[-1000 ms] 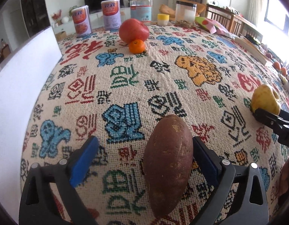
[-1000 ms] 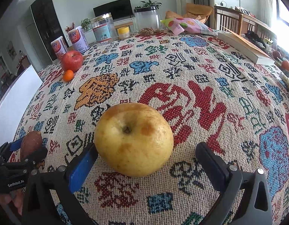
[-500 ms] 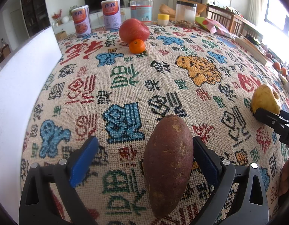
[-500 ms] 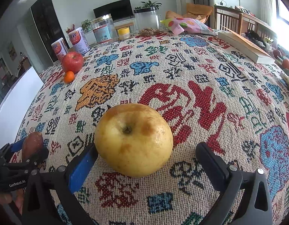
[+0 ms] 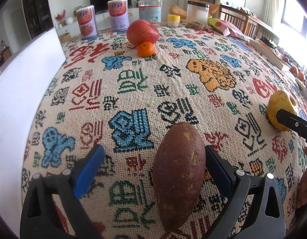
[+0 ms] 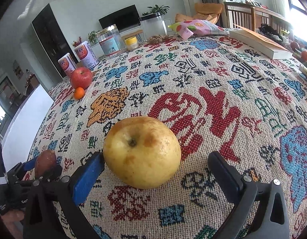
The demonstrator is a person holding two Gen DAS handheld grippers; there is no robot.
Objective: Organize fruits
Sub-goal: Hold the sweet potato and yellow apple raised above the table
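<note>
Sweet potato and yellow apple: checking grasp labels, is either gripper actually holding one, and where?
Neither. The left gripper brackets the sweet potato, the right gripper the yellow apple; both gape open.

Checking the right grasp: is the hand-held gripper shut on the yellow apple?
No, the right hand-held gripper is open, its right finger clear of the yellow apple.

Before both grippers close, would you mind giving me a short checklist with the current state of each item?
1. Sweet potato lies between the left gripper fingers: ok.
2. Left jaws open wide enough: ok, though the potato sits off-centre, close to one pad.
3. Yellow apple lies between the right gripper fingers: ok.
4. Right jaws centred: not ok, the apple is at one pad, far from the other.
5. Red apple and mandarin out of the way: ok.
6. Where the fruit should go: cannot tell.
</note>
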